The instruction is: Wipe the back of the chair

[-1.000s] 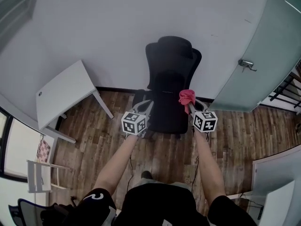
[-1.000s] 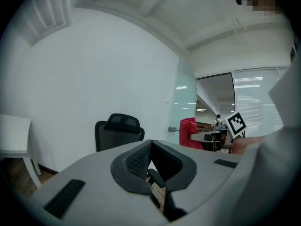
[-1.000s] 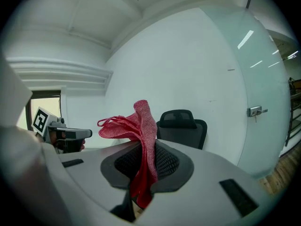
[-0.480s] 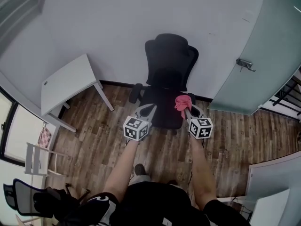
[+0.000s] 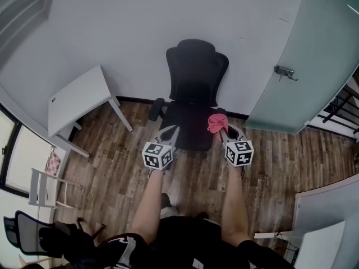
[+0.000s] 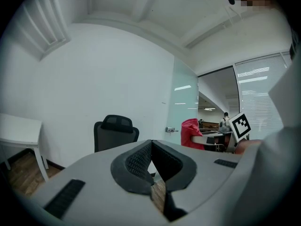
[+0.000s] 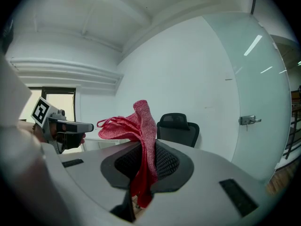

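My right gripper (image 7: 146, 155) is clamped on a red cloth (image 7: 141, 121), which bunches above the jaws and hangs below them. My left gripper (image 6: 151, 149) is pressed closed with nothing in it. The black chair (image 5: 194, 74) stands ahead of both grippers, facing them and apart from them. A white tabletop (image 5: 78, 102) sits off to the left gripper's left. A glass door (image 5: 303, 66) stands to the right gripper's right.

chair (image 5: 194, 80) base hidden, glass door (image 5: 317, 66) cropped
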Available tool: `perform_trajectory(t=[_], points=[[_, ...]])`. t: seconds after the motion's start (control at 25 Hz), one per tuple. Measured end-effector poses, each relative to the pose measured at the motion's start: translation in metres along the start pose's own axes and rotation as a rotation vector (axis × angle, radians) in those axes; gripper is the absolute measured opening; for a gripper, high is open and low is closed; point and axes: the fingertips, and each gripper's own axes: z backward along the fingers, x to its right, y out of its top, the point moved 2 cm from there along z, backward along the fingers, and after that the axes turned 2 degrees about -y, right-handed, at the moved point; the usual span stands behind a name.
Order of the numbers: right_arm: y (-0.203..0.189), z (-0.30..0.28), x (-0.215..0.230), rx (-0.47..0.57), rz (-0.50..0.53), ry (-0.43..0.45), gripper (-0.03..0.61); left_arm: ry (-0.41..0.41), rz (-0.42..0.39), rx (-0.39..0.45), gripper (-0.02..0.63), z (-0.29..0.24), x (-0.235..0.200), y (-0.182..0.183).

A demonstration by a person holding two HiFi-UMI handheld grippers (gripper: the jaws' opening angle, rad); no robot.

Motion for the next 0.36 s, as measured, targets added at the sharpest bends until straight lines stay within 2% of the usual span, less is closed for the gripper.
perform_trajectory(t=[0.36], points=[[-0.008, 0.020, 0.003, 0.013, -0.056, -0.018, 0.067, 0.000, -0.015, 0.006, 0.025, 0.008, 0.018, 0.003]])
